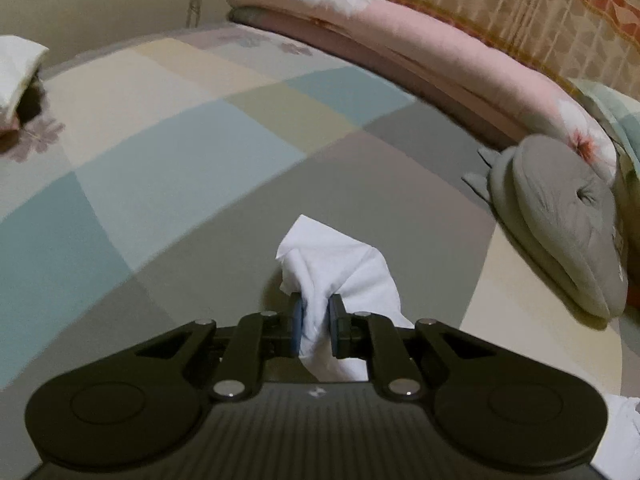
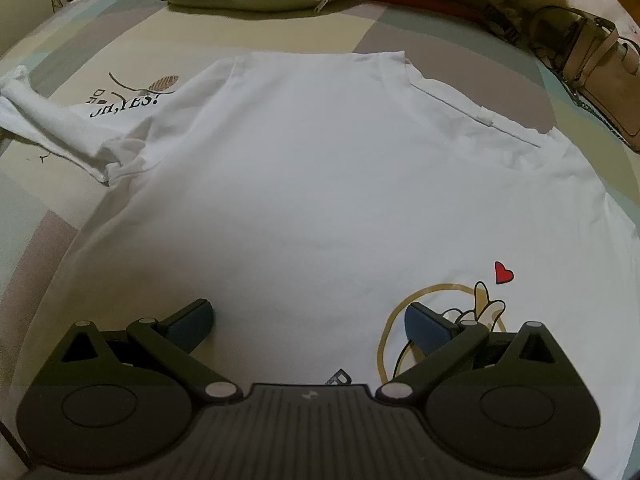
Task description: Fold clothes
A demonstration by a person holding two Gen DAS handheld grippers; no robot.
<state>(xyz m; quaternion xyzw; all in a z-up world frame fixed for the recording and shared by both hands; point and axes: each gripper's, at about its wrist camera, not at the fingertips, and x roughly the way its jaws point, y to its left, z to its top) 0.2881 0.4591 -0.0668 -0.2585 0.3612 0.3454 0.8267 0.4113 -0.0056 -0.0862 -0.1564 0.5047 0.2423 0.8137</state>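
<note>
A white T-shirt (image 2: 320,184) lies spread on the patchwork bedsheet (image 2: 420,36), partly folded, with black lettering on its left flap and a cartoon print with a red heart (image 2: 503,272) at lower right. My right gripper (image 2: 308,322) hovers open just above the shirt's near part, with nothing between its blue pads (image 2: 424,326). In the left wrist view, my left gripper (image 1: 317,326) is shut on a bunched corner of white shirt fabric (image 1: 324,264), lifted over the grey patch of the bedsheet (image 1: 224,248).
A grey cushion (image 1: 560,224) lies to the right of the left gripper, a rolled pink floral quilt (image 1: 400,44) runs along the back. A beige handbag with a chain (image 2: 600,76) sits at the right wrist view's far right. White fabric (image 1: 16,72) rests at the far left.
</note>
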